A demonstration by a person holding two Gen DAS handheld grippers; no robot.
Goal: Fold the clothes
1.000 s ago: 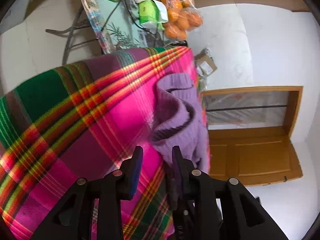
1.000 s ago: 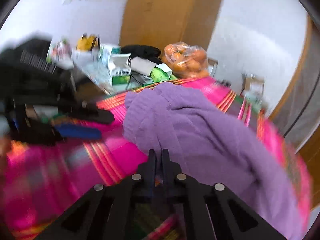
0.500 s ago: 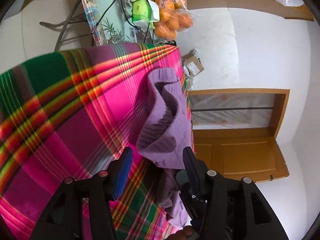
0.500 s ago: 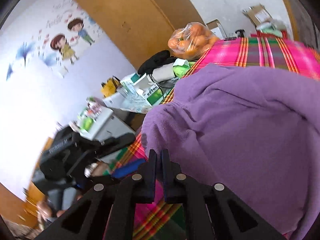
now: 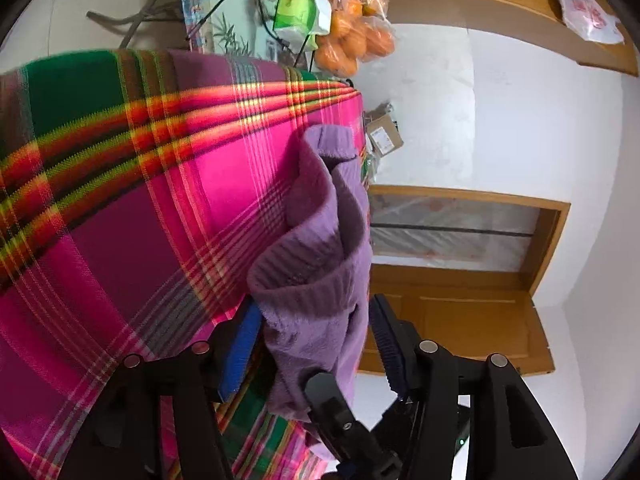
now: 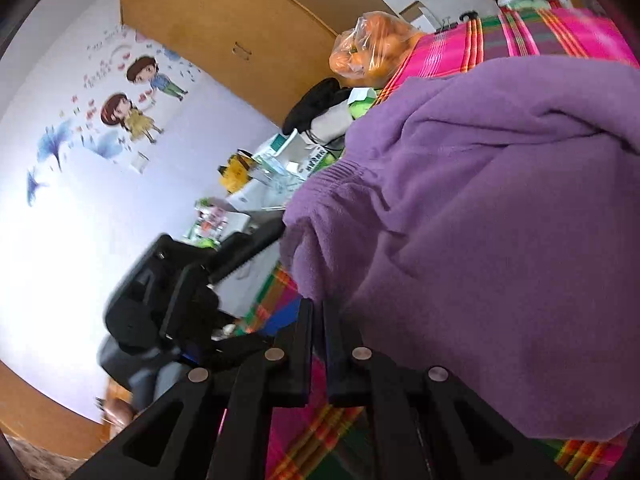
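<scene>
A purple sweater [image 5: 320, 248] is bunched up along the right edge of a table under a pink and green plaid cloth [image 5: 140, 208]. Its ribbed edge sits between the wide-apart fingers of my open left gripper [image 5: 312, 340], touching neither pad. In the right wrist view the sweater [image 6: 480, 220] fills the right half, and my right gripper [image 6: 318, 312] is shut at its lower left edge, apparently pinching the fabric. The left gripper [image 6: 168, 300] shows as a black body at the left. The right gripper [image 5: 344, 424] sits low in the left view under the hanging fabric.
A bag of oranges [image 5: 352, 36], green boxes [image 5: 296, 12] and cables crowd the table's far end. A cardboard box [image 5: 384, 140] lies on the floor beyond the table edge. A wooden door [image 5: 460, 312] and a wooden cabinet [image 6: 240, 32] stand by the walls.
My left gripper has opened wider and moved forward until its fingers straddle the sweater's ribbed edge. The right gripper has stayed shut, tilted over and come closer to the sweater.
</scene>
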